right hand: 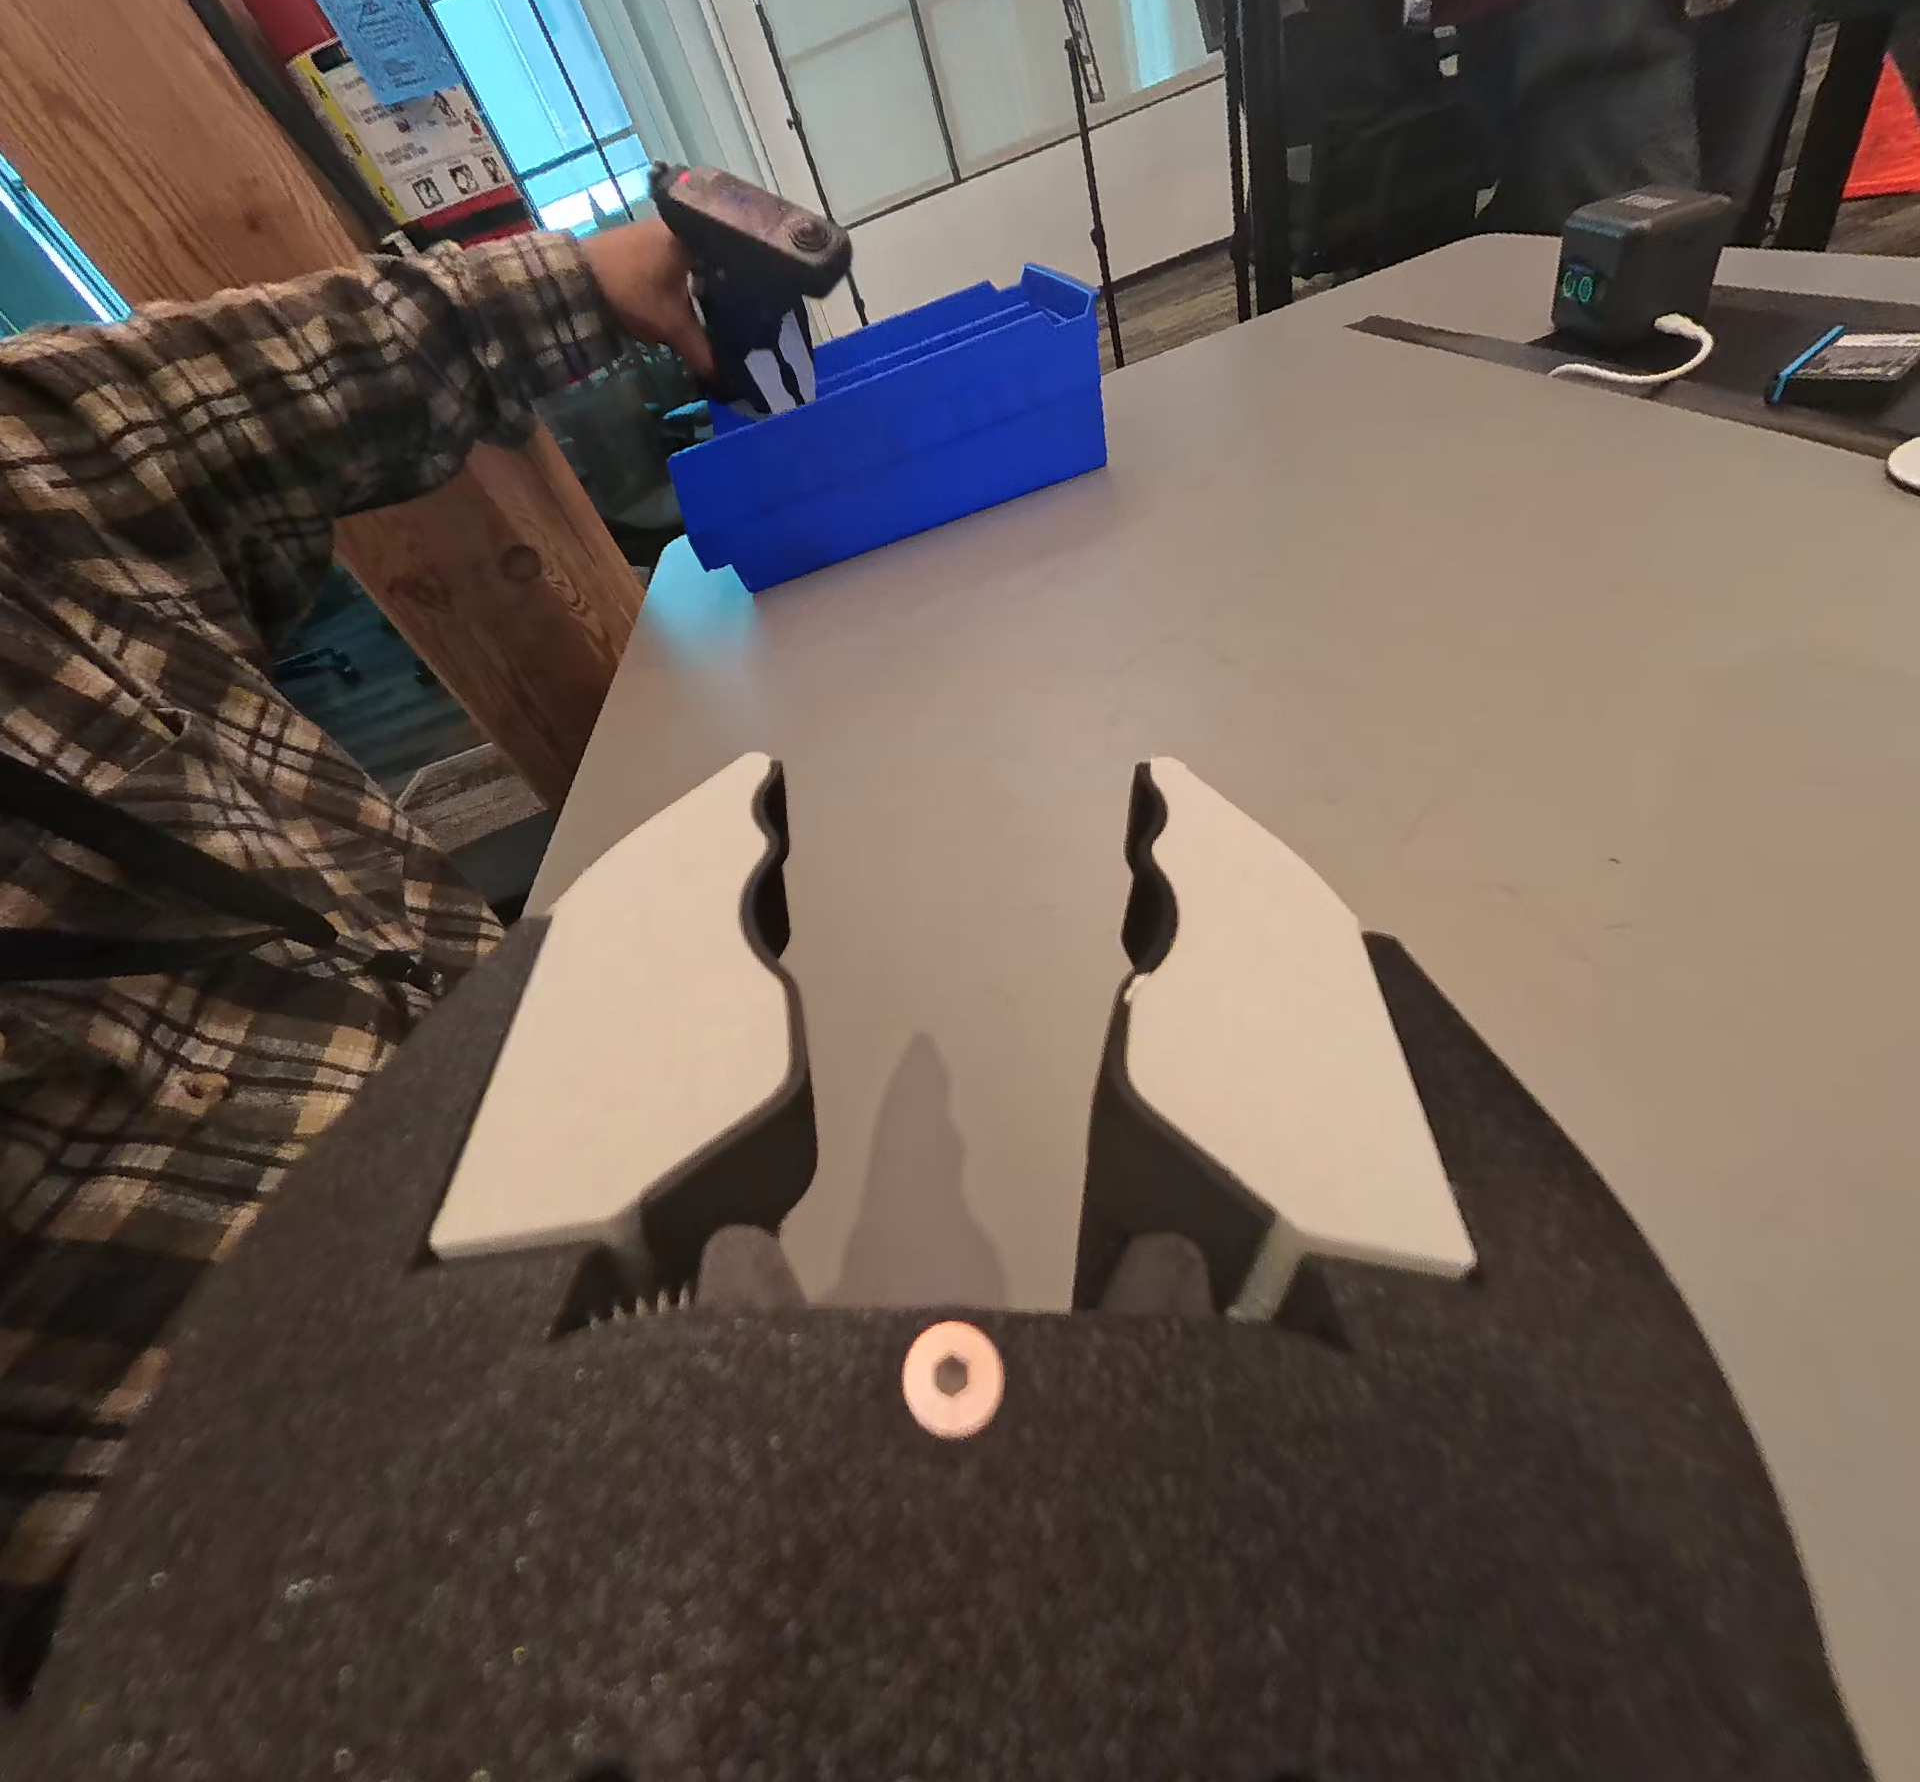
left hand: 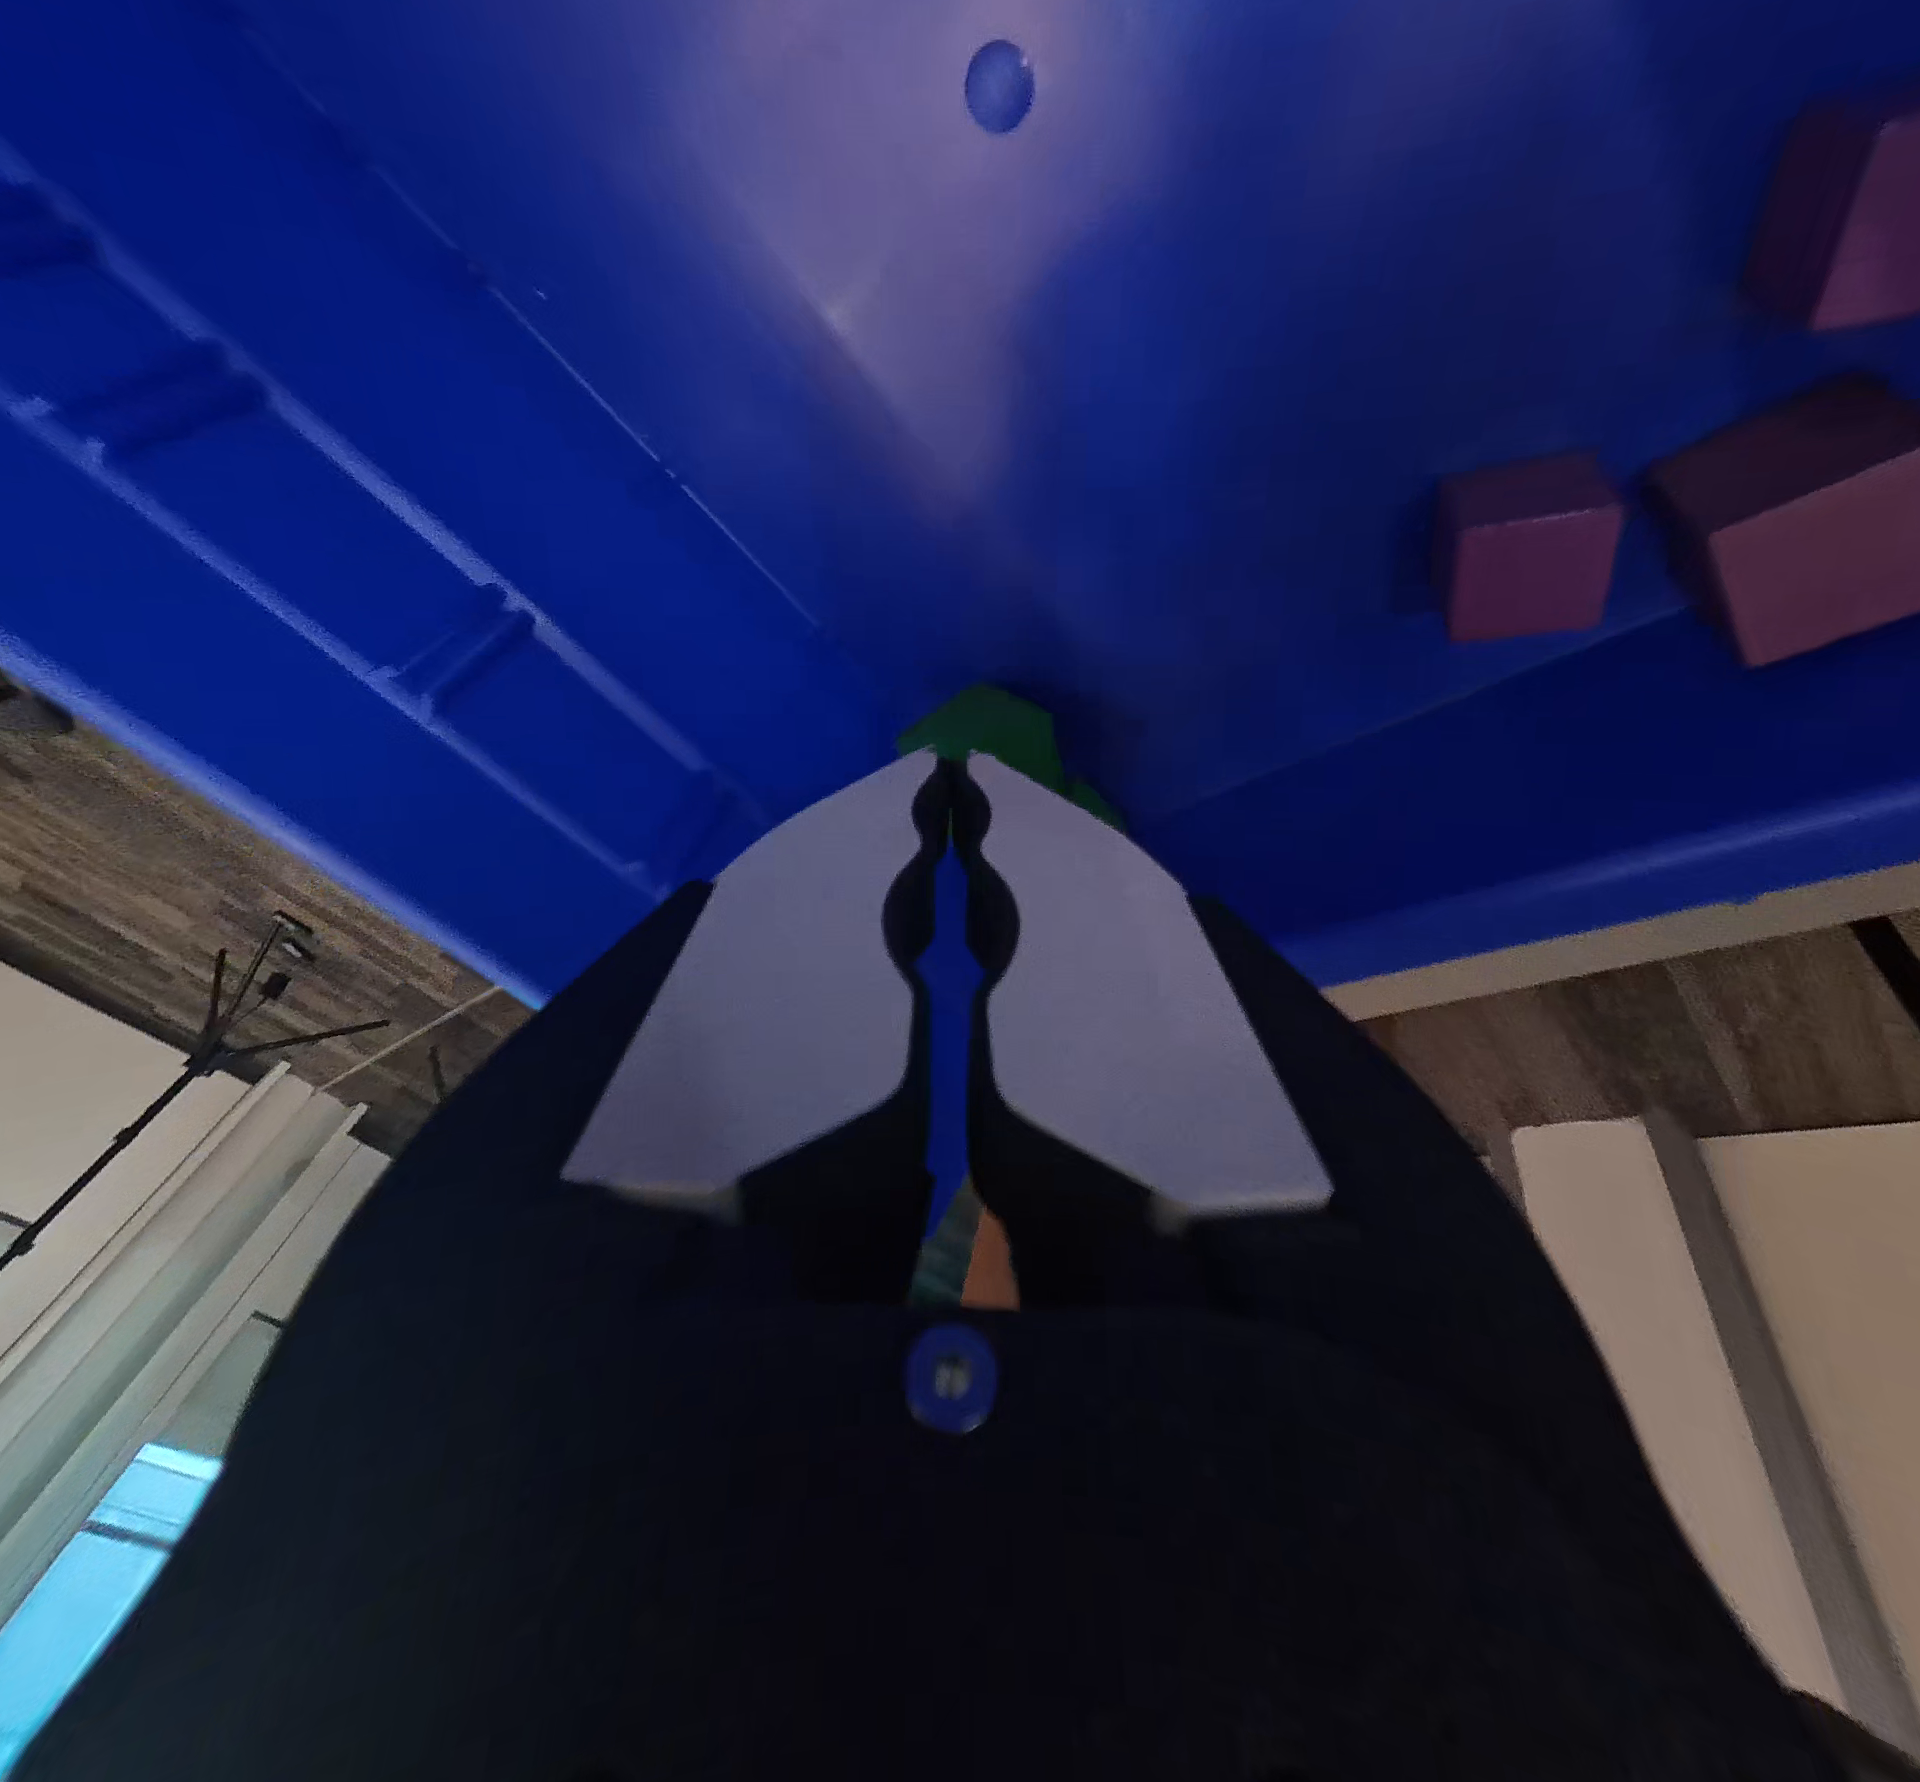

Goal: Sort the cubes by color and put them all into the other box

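Note:
In the left wrist view my left gripper (left hand: 951, 771) is inside the blue box (left hand: 727, 278), pointing into a corner. Its fingertips (left hand: 914, 797) meet with nothing between them. A green cube (left hand: 987, 719) lies in the corner just past the tips, partly hidden by them. Three purple cubes (left hand: 1527, 548) (left hand: 1808, 527) (left hand: 1860, 226) lie on the box floor to the right. In the right wrist view my right gripper (right hand: 956, 776) is open and empty over the grey table (right hand: 1351, 641). The blue box (right hand: 914, 444) stands at the table's far left with the left gripper (right hand: 769, 371) dipped into it.
A plaid sleeve (right hand: 260, 402) reaches across the left towards the box. A wooden post (right hand: 135, 122) with a fire extinguisher (right hand: 312, 18) stands beyond the table's left edge. A black device (right hand: 1642, 267) with a white cable sits at the far right. A person (right hand: 1558, 18) stands behind the table.

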### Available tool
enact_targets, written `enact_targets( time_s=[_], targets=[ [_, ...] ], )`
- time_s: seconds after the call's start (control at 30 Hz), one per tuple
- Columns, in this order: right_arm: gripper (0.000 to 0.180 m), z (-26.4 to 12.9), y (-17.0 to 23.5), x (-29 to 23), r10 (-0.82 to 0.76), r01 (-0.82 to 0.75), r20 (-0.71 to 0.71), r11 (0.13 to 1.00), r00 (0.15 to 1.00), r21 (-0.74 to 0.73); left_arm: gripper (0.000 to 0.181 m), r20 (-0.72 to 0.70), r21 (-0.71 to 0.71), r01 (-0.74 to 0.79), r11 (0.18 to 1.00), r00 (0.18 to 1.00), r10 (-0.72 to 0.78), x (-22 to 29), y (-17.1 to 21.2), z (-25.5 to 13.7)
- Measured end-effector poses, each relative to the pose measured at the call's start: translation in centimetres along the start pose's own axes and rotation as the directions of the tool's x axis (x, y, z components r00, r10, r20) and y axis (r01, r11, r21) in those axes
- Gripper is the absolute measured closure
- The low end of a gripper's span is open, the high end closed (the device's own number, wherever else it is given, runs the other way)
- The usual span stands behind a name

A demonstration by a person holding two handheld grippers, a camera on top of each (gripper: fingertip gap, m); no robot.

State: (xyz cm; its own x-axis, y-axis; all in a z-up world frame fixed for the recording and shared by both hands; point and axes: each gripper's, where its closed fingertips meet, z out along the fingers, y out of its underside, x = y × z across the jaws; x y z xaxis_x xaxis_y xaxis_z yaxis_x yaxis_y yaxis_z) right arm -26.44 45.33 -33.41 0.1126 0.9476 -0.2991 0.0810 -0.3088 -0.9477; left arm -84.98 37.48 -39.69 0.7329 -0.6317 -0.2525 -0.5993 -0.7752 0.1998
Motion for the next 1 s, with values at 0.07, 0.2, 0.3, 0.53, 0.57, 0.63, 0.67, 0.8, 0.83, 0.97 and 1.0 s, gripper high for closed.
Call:
enact_targets(
  time_s=[0.07,0.2,0.3,0.53,0.57,0.63,0.67,0.8,0.83,0.97,1.0],
  targets=[
    [0.117,0.0,0.0,0.0,0.000,0.000,0.002,1.000,1.000,0.000,0.181,0.002,0.004,-0.010,1.000,1.000,0.010,0.0,0.2,-0.2],
    [0.115,0.1,0.1,-0.1,-0.001,0.001,0.009,1.000,1.000,-0.004,0.154,-0.026,-0.046,0.006,0.999,1.000,-0.007,0.2,1.2,0.2],
    [0.114,0.2,0.3,-0.1,-0.003,0.003,0.011,1.000,1.000,-0.013,0.135,-0.044,-0.084,0.005,0.996,0.999,-0.009,0.7,1.9,1.0],
    [0.115,0.4,0.5,-0.1,-0.001,0.001,0.013,1.000,1.000,-0.023,0.131,-0.087,-0.109,0.029,0.994,0.995,-0.038,1.3,1.6,2.2],
    [0.114,0.4,0.5,-0.1,0.000,0.000,0.013,1.000,1.000,-0.022,0.134,-0.094,-0.119,0.033,0.992,0.995,-0.044,1.4,1.6,2.3],
    [0.115,0.4,0.5,0.0,0.000,0.000,0.011,1.000,1.000,-0.023,0.134,-0.100,-0.142,0.037,0.989,0.994,-0.051,1.4,1.6,2.7],
    [0.115,0.3,0.5,0.0,0.001,-0.001,0.010,1.000,1.000,-0.024,0.133,-0.102,-0.155,0.037,0.987,0.993,-0.053,1.5,1.6,2.8],
    [0.115,0.3,0.5,0.0,-0.001,0.001,0.009,1.000,1.000,-0.027,0.150,-0.141,-0.240,0.028,0.970,0.988,-0.063,2.1,2.0,3.6],
    [0.115,0.2,0.5,0.0,-0.003,0.003,0.007,1.000,1.000,-0.027,0.151,-0.135,-0.251,0.018,0.968,0.989,-0.053,2.0,2.1,3.6],
    [0.117,0.1,0.5,0.2,0.014,-0.014,0.006,1.000,1.000,-0.022,0.152,-0.062,-0.158,0.039,0.987,0.997,-0.049,0.5,0.9,1.8],
    [0.118,0.0,0.5,0.3,0.021,-0.021,0.005,1.000,1.000,-0.021,0.152,-0.033,-0.098,0.053,0.994,0.998,-0.057,-0.1,0.1,0.8]
  ],
)
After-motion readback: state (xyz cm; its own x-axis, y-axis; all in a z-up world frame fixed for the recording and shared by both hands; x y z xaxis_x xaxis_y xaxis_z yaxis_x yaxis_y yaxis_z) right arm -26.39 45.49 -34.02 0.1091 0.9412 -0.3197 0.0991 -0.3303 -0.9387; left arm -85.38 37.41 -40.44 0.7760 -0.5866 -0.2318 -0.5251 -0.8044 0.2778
